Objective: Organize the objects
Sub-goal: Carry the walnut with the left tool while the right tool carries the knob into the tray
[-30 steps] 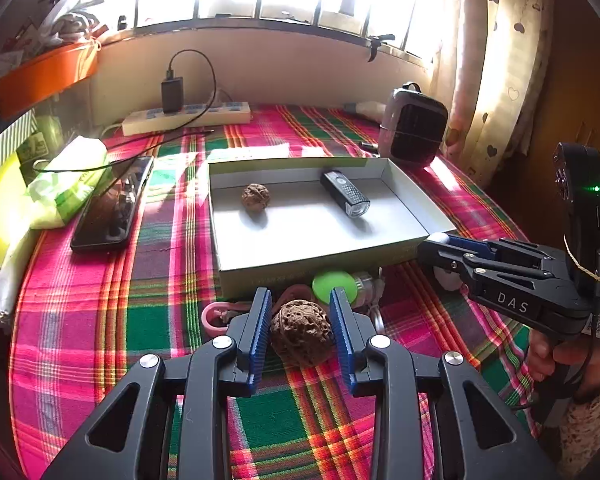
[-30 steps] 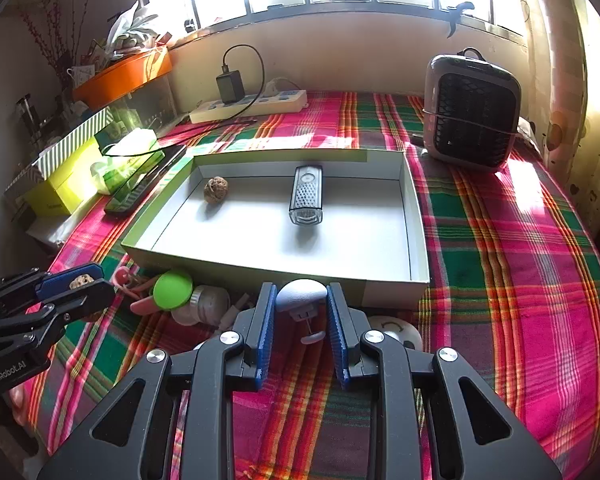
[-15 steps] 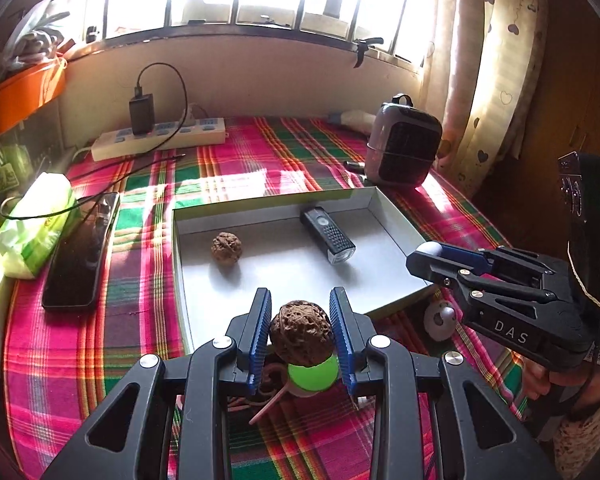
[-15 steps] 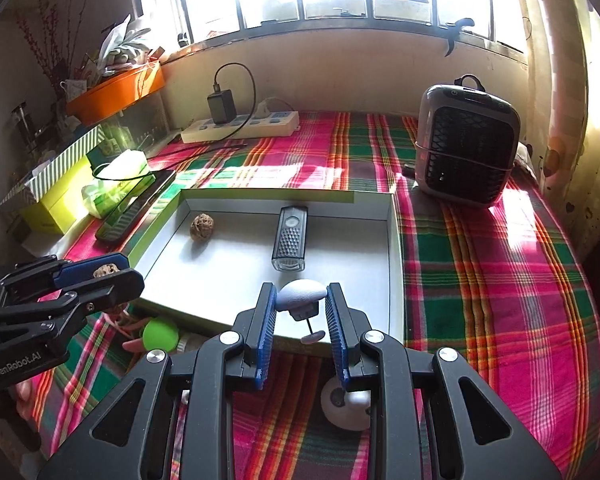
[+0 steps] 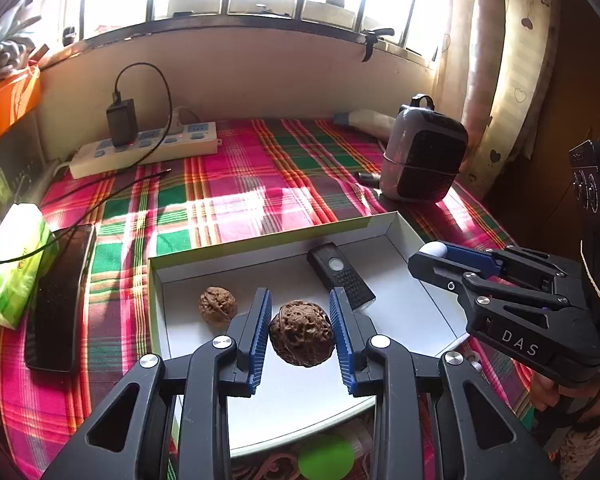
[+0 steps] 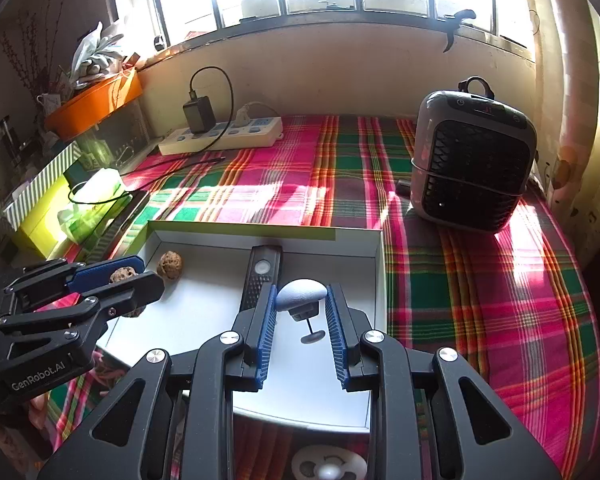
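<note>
Both tools have been carried forward since the earlier frames, from the near clutter to a position above the white box [image 5: 284, 236]. Left tool [image 5: 300, 332] is seen part closed, its blue pads pressed on a large dark walnut [image 5: 301, 338] held in the air over the near part of the box floor. Right tool [image 6: 300, 320] is likewise part closed, a small white knob-like object [image 6: 301, 294] (exact item not identifiable, a thin stem with a disc hangs under it) clamped between its pads, over the right half of the box.

Inside the box a smaller walnut [image 5: 217, 305] is seen lying at the left, and a black flashlight-like device [image 5: 340, 276] lying near the far wall, centre-right. The two are apart from each other.

Box is placed on a plaid-covered tabletop [image 6: 480, 280]. Left of the box a black phone [image 5: 58, 296] and a green tissue pack [image 5: 14, 264] are seen. At the far edge a white power strip [image 5: 148, 152] with a black charger [image 5: 121, 120] plugged in is seen below the window. A small grey heater [image 6: 474, 160] stands far right of the box. Just near of the box, mostly hidden by the tools, a green ball [image 5: 326, 458] and a white round object [image 6: 328, 466] are seen on the cloth.
</note>
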`<state>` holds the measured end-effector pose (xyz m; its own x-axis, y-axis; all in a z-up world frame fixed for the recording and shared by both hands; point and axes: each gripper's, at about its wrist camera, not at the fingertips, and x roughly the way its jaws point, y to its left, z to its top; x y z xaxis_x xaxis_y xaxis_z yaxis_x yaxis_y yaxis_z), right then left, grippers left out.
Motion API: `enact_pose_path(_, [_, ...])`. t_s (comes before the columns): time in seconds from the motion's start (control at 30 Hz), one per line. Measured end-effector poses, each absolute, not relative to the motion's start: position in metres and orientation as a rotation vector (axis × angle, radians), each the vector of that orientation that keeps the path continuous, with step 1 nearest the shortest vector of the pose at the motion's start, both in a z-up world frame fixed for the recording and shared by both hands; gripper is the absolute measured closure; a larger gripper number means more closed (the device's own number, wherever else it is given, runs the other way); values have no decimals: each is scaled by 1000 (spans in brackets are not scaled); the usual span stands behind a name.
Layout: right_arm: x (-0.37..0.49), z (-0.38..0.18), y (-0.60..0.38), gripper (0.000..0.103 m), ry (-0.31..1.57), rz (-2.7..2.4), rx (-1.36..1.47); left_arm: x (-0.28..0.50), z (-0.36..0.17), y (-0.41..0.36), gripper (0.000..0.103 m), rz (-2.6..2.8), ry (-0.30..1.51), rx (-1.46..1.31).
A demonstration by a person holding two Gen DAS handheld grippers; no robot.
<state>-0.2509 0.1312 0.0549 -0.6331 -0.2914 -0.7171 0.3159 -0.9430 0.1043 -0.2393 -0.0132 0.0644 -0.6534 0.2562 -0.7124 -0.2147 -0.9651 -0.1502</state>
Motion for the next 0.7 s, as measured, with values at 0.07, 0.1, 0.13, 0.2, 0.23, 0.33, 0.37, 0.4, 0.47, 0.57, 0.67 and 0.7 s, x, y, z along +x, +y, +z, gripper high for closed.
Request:
enact_pose_path(0.07, [-258,53,129,77,47,-2568,1132,-248,61,-12,75,2633,-81,-1161])
enact_pose_path(0.1, [-262,51,128,76,50,-2567,1137,-253,59,-11,75,2632,-83,-1173])
enact_pose_path(0.13, [-266,49,128,76,53,-2568,1146,-257,57,-10,75,2626,-81,-1182])
enact_pose_path(0.2, [-274,46,127,77,52,-2567,1163,-265,54,-9,75,2626,-82,-1197])
enact_pose_path(0.23, [-277,44,127,76,50,-2567,1173,-269,52,-8,75,2624,-82,-1209])
enact_pose_path(0.33, [-286,40,126,76,53,-2563,1194,-279,46,-6,75,2623,-73,-1235])
enact_pose_path(0.37, [-289,38,125,77,52,-2560,1201,-282,45,-5,75,2618,-66,-1238])
enact_pose_path(0.4, [-291,37,125,77,52,-2556,1208,-284,43,-4,75,2617,-56,-1241])
enact_pose_path(0.47, [-295,35,123,77,52,-2553,1215,-289,40,-3,75,2614,-47,-1249])
enact_pose_path(0.57, [-299,31,122,77,48,-2547,1226,-296,36,-2,75,2611,-54,-1264])
enact_pose_path(0.67, [-303,28,121,77,49,-2542,1238,-300,33,-1,75,2609,-48,-1272])
enact_pose_path(0.7, [-304,27,121,77,48,-2542,1241,-301,32,-1,75,2610,-45,-1275])
